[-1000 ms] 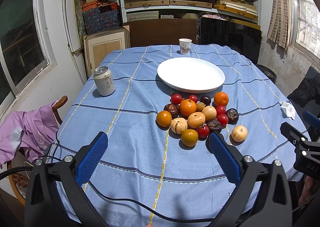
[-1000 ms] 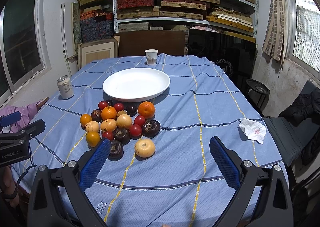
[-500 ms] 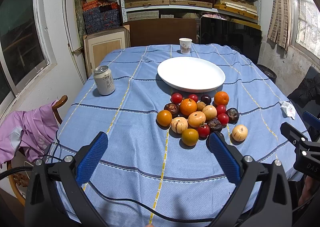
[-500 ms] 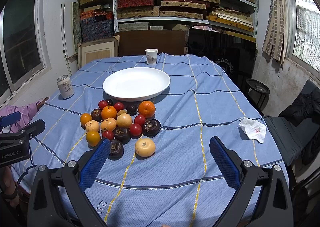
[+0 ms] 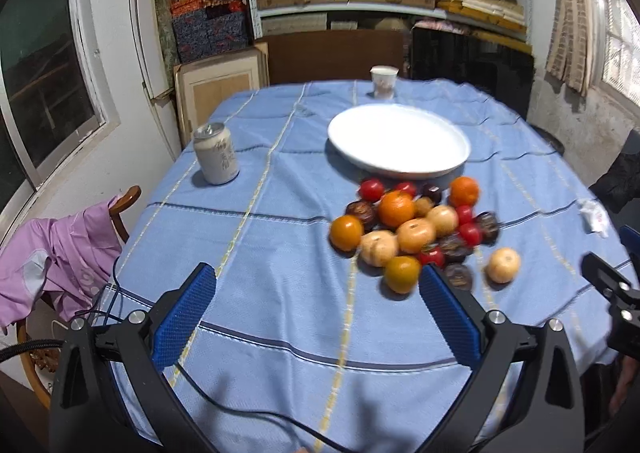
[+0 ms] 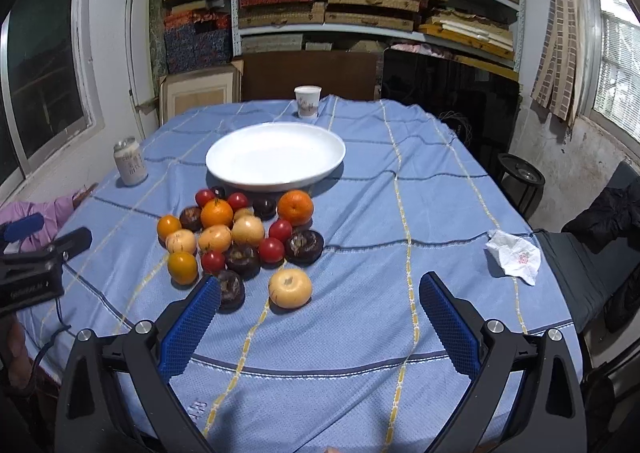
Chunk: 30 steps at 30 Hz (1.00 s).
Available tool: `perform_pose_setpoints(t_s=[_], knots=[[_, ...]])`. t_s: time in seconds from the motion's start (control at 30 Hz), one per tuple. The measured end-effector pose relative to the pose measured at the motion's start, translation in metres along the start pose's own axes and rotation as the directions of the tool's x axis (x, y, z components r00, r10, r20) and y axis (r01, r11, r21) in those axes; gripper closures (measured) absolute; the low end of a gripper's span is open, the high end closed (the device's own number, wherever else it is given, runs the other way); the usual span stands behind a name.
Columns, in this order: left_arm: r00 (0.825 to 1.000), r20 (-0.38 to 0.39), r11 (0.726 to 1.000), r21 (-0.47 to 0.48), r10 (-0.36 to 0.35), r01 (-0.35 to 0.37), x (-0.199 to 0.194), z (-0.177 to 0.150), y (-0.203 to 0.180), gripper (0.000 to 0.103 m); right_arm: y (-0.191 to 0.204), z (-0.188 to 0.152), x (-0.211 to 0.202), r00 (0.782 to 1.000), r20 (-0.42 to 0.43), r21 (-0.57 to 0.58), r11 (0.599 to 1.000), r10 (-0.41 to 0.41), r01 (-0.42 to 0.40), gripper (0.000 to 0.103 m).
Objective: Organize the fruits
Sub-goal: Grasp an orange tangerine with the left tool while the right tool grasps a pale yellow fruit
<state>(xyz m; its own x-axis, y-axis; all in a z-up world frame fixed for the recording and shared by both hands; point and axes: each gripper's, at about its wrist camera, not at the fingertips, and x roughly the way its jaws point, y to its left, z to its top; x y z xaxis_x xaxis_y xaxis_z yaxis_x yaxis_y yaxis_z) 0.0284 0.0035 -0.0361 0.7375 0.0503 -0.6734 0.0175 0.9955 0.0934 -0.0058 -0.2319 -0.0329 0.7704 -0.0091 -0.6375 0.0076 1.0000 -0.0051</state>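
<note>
Several fruits lie in a heap [image 5: 416, 229] [image 6: 240, 237] on the blue tablecloth: oranges, red tomatoes, dark mangosteens, pale apples. Behind the heap sits an empty white plate [image 5: 400, 139] [image 6: 276, 155]. One pale apple [image 6: 290, 288] [image 5: 503, 265] lies apart at the heap's near right. My left gripper [image 5: 316, 289] hovers open over the near cloth, left of the heap. My right gripper [image 6: 318, 301] is open too, with the pale apple just beyond its left finger. Neither holds anything.
A drink can [image 5: 216, 159] [image 6: 130, 167] stands at the table's left, a paper cup [image 5: 384, 82] [image 6: 307, 101] at the far edge. A crumpled tissue [image 6: 514, 255] lies on the right. A chair with pink cloth [image 5: 60, 253] is at left; shelves stand behind.
Both grippers have edged forward and slightly left, so the fruit heap sits a little nearer. The left view is now slightly blurred from motion. Nothing was grasped.
</note>
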Motion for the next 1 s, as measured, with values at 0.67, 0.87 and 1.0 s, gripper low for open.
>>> perform_pose_setpoints(t_s=[0.67, 0.87, 1.0], knots=[[0.977, -0.181, 0.98, 0.145, -0.112, 0.139, 0.108, -0.02, -0.054, 0.024, -0.014, -0.021, 0.072, 0.979, -0.201, -0.011, 0.999, 0.046, -0.049, 0.003], [0.967, -0.203, 0.969, 0.157, -0.157, 0.19, 0.118, -0.021, -0.066, 0.045, -0.021, -0.023, 0.078, 0.976, -0.21, 0.006, 0.999, 0.05, -0.049, 0.003], [0.964, -0.197, 0.963, 0.168, -0.179, 0.213, 0.121, -0.019, -0.075, 0.056, -0.022, -0.025, 0.081, 0.975, -0.215, 0.009, 0.999, 0.051, -0.05, 0.003]])
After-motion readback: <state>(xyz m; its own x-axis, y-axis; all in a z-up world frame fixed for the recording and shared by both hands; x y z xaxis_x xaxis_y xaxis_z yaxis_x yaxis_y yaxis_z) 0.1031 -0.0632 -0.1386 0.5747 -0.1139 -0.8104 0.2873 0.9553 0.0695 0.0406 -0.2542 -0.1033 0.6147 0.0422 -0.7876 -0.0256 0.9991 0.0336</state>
